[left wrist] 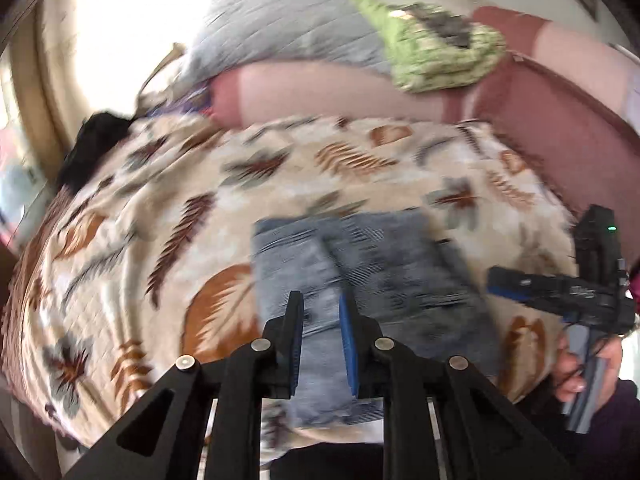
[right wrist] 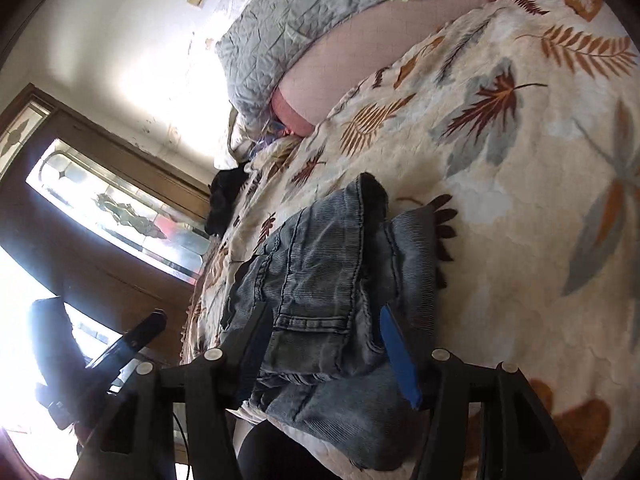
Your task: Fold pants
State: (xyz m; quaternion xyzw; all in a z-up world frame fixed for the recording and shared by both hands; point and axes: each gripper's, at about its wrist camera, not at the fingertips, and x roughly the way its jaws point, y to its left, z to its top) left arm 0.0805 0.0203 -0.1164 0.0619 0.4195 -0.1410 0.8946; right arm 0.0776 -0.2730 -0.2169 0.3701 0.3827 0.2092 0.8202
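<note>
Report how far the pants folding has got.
Done: the blue-grey denim pants already lie doubled into a compact stack on the leaf-print quilt. In hand: the right gripper straddles the top layer; the left gripper hovers empty above. Left: flatten the raised top flap.

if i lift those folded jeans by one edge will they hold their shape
Probably not: the jeans are soft denim, and their top layer already sags and bulges. The folded stack looks thick, so fairly heavy for cloth. On the quilted bedspread they would likely drag, not slide.
</note>
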